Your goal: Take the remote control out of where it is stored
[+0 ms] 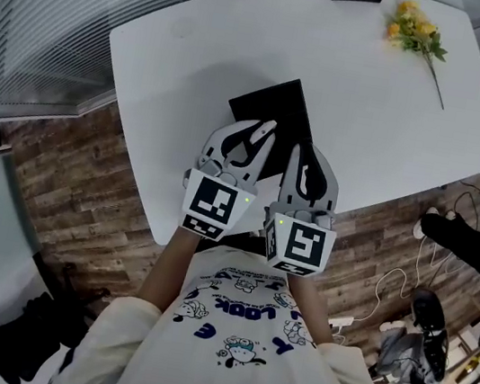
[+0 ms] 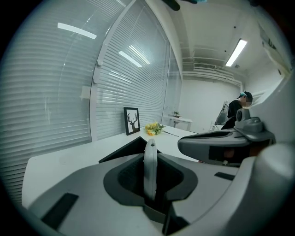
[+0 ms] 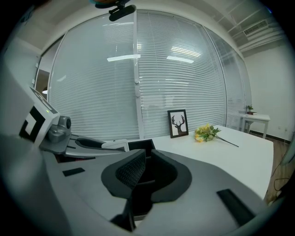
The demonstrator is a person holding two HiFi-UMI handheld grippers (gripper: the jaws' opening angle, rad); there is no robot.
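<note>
Gripping with my left gripper (image 1: 250, 143): pads clenched on the remote control (image 2: 150, 166), a slim pale-grey slab held on edge, rounded end sticking out past the jaws. The remote sits over the near end of the black box (image 1: 269, 100), which lies at 12 o'clock from both grippers. I cannot tell whether its far end is inside the box or above it.

Right gripper (image 3: 145, 156) is at 3 o'clock of the left, just beside it. Its jaws are released, with a narrow gap between the ribbed pads and nothing in it.

The box rests on the white table (image 1: 182, 49), toward my edge. A framed deer picture (image 3: 178, 123) stands upright at the far edge, 12 o'clock. Yellow flowers (image 3: 206, 132) lie flat at 1 o'clock, stem running toward 5 o'clock. Slatted blinds (image 3: 184, 78) hang behind the table, and a wood-plank floor (image 1: 87, 179) surrounds it.
</note>
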